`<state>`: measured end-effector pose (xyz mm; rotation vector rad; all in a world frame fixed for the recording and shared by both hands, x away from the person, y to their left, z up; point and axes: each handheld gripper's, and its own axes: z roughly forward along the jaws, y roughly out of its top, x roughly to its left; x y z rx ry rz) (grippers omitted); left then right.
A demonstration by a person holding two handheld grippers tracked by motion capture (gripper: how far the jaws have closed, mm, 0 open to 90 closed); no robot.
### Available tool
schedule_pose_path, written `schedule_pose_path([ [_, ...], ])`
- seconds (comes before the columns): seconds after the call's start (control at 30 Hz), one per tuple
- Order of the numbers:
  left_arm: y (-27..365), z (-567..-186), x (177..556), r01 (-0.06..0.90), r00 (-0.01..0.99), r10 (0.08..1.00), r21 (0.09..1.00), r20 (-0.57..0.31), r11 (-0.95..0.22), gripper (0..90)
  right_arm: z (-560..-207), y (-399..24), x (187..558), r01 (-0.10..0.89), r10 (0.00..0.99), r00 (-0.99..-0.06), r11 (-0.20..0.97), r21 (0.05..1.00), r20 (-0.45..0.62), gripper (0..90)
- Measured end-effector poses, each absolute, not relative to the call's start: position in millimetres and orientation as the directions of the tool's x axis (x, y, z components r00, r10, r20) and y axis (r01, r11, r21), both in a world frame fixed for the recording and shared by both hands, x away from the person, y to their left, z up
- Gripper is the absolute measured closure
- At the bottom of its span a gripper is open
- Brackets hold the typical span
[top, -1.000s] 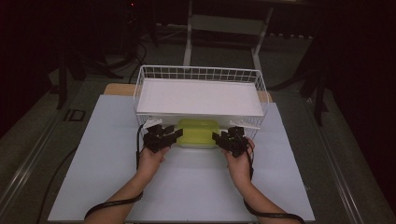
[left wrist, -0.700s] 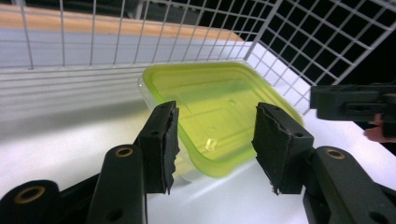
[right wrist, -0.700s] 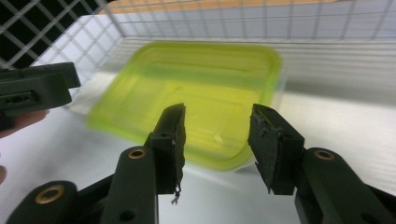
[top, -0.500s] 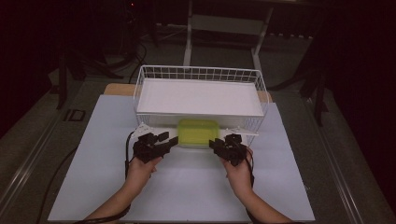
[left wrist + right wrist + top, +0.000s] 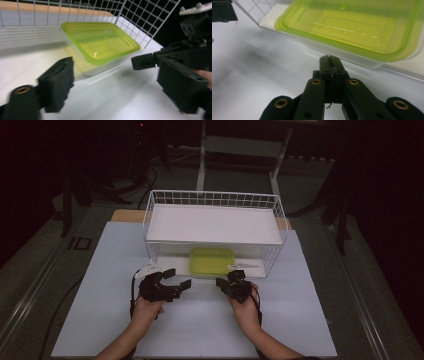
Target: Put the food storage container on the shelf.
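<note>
Counter (image 5: 115,320) white, wire basket (image 5: 215,199) at far middle. Left hand-held gripper (image 5: 176,279) on near-left side of basket mouth, jaws spread wide, nothing between them. Green-lidded container (image 5: 212,260) sits inside basket's lower level at front edge, long axis running left-right along counter; lies ahead and to right of left gripper. Right hand-held gripper (image 5: 226,282) just in front of container's near edge, jaws pressed together, holding nothing, tips close under lid rim. Judgement: right gripper nearer; container straight ahead of it.
</note>
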<state>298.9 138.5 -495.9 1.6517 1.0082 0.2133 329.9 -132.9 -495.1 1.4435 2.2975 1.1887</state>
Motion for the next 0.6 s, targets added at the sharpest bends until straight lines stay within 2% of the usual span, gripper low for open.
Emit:
schedule_pose_path([
  [0.07, 136, -499, 298, 0.490, 0.615, 0.718, 0.871, -0.325, -0.026, 3.0, -498, -130, 332, 0.682, 0.826, -0.509, 0.214, 0.699, 0.244, 90.0],
  [0.1, 134, -500, 297, 0.492, 0.618, 0.719, 0.870, -0.318, -0.039, 0.5, -500, -129, 334, 0.682, 0.827, -0.507, 0.213, 0.700, 0.243, 90.0],
  [0.23, 129, -502, 297, 0.486, 0.628, 0.721, 0.871, -0.292, -0.070, 0.5, -503, -125, 339, 0.682, 0.829, -0.504, 0.209, 0.701, 0.243, 90.0],
  [0.6, 126, -505, 297, 0.484, 0.625, 0.723, 0.873, -0.295, -0.063, 0.6, -508, -117, 356, 0.678, 0.842, -0.486, 0.196, 0.708, 0.232, 89.9],
])
